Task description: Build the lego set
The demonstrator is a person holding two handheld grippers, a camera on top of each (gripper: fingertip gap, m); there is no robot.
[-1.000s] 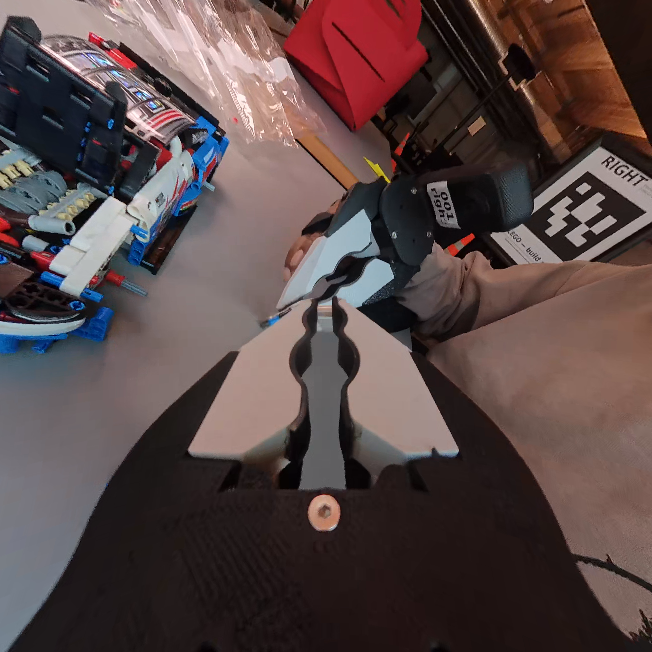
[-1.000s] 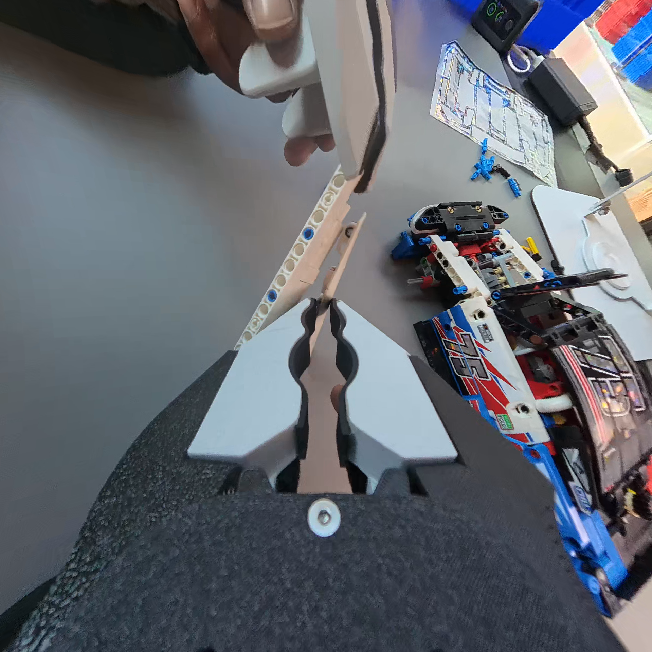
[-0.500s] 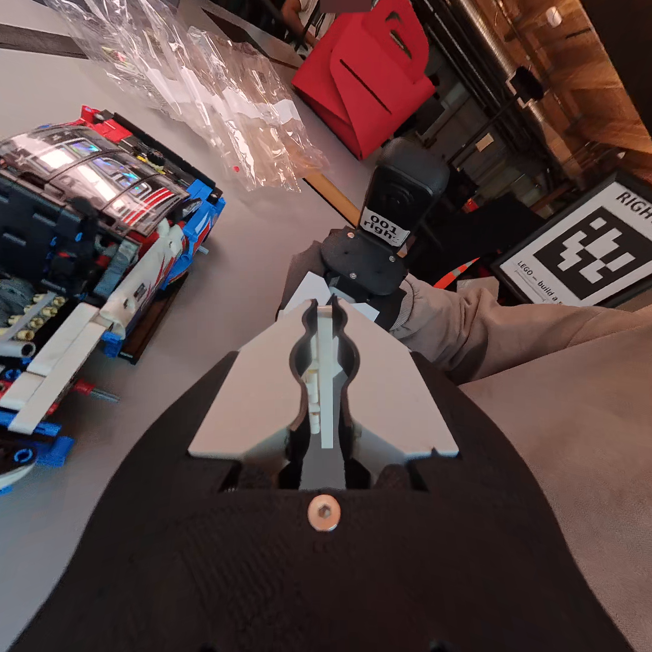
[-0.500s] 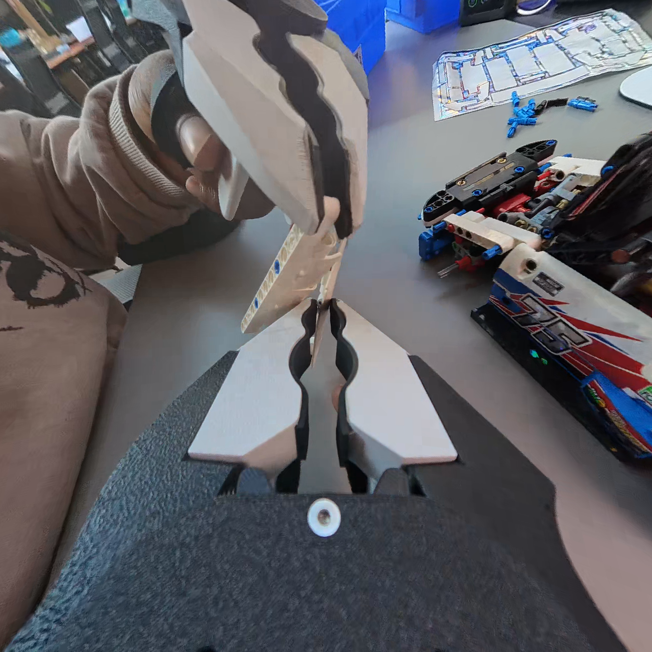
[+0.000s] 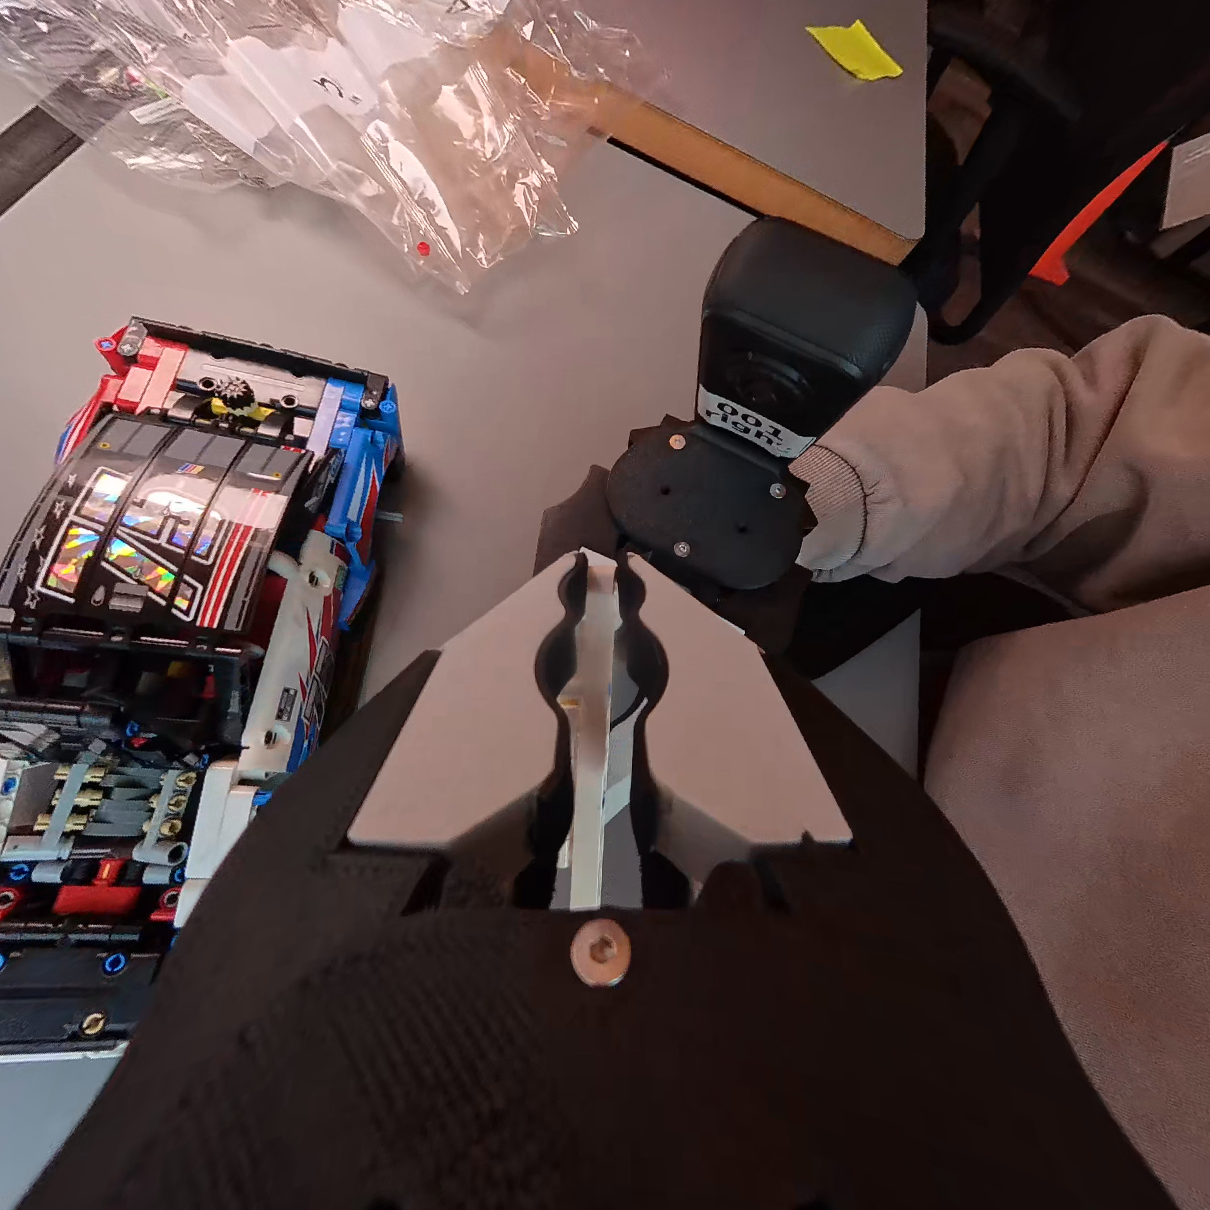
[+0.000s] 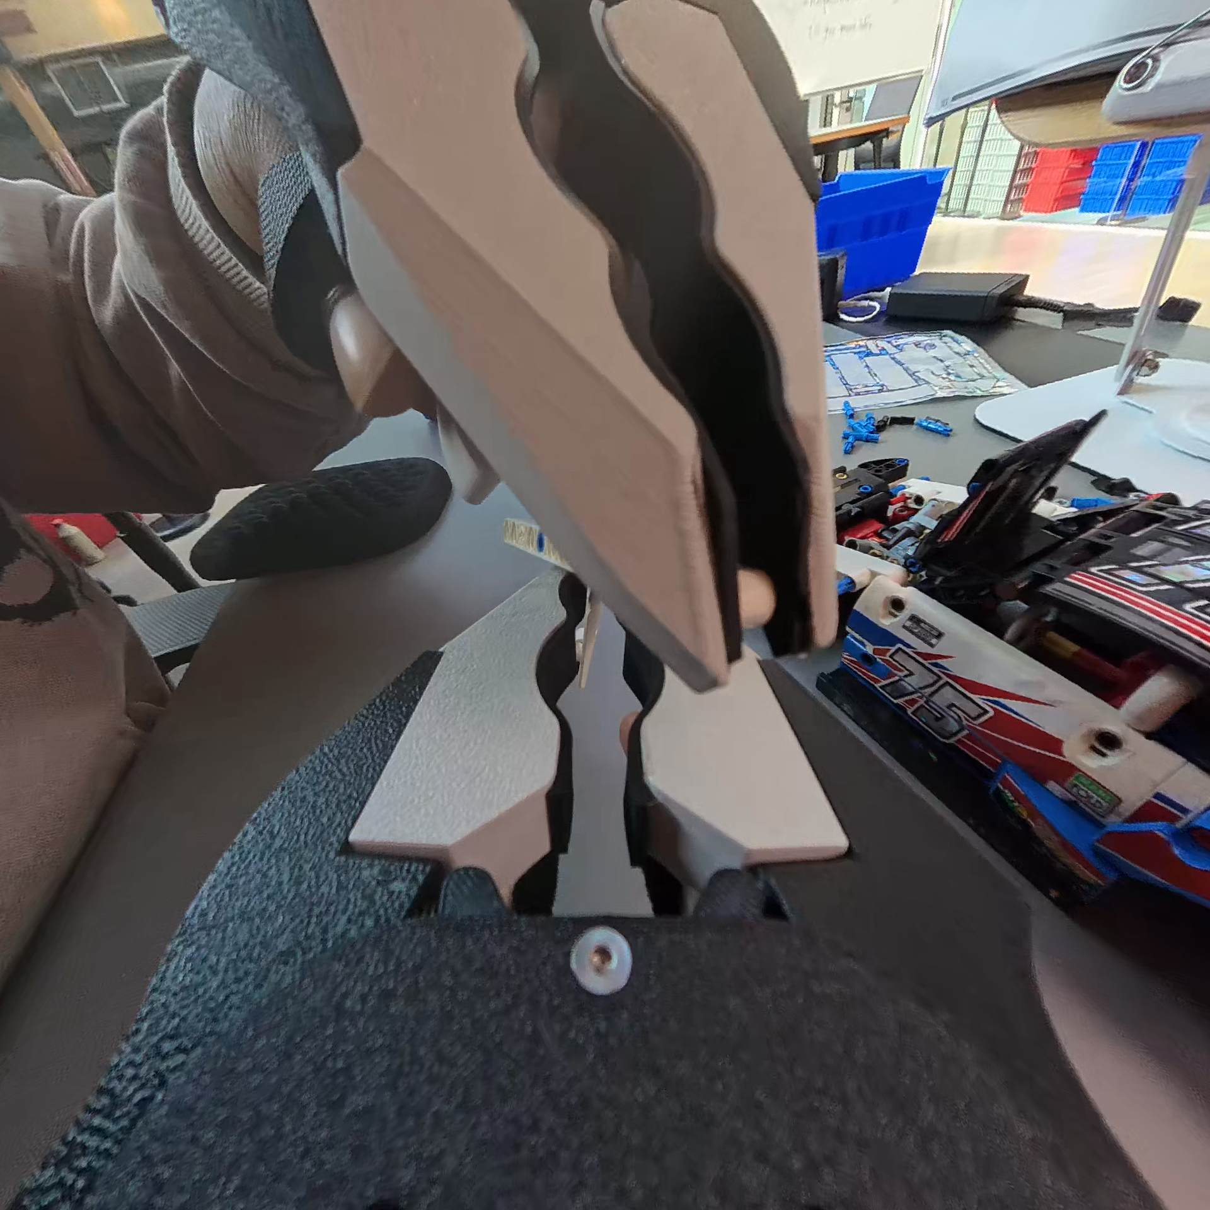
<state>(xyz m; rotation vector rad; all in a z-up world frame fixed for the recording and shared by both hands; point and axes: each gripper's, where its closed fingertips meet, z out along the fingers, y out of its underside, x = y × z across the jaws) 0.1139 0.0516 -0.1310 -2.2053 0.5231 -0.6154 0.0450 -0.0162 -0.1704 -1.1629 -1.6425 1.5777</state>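
Observation:
My left gripper (image 5: pixel 599 560) is shut on a long white beam (image 5: pixel 592 753) that runs edge-on between its fingers. In the right wrist view the left gripper (image 6: pixel 766 648) reaches down from above and covers my right gripper's tips. My right gripper (image 6: pixel 596 602) is shut on a thin white panel piece (image 6: pixel 589 635). The beam's end with a blue pin (image 6: pixel 533 542) shows behind it. The right gripper's black body (image 5: pixel 707 504) faces the left one, tip to tip. The part-built race car (image 5: pixel 164 524) stands on the table to the left and also shows in the right wrist view (image 6: pixel 982 707).
Clear plastic bags (image 5: pixel 360 111) lie beyond the car. The table edge (image 5: pixel 753 177) runs behind the right gripper. An instruction sheet (image 6: pixel 910 366), loose blue pins (image 6: pixel 864 429), a white stand base (image 6: pixel 1080 419) and blue bins (image 6: pixel 877 216) sit farther off. A person's beige sleeve (image 5: pixel 982 458) is at the right.
The left gripper has taken the white beam between its fingers and closed in over the right gripper's tips. Both views have swung; the right gripper still holds the thin white piece.

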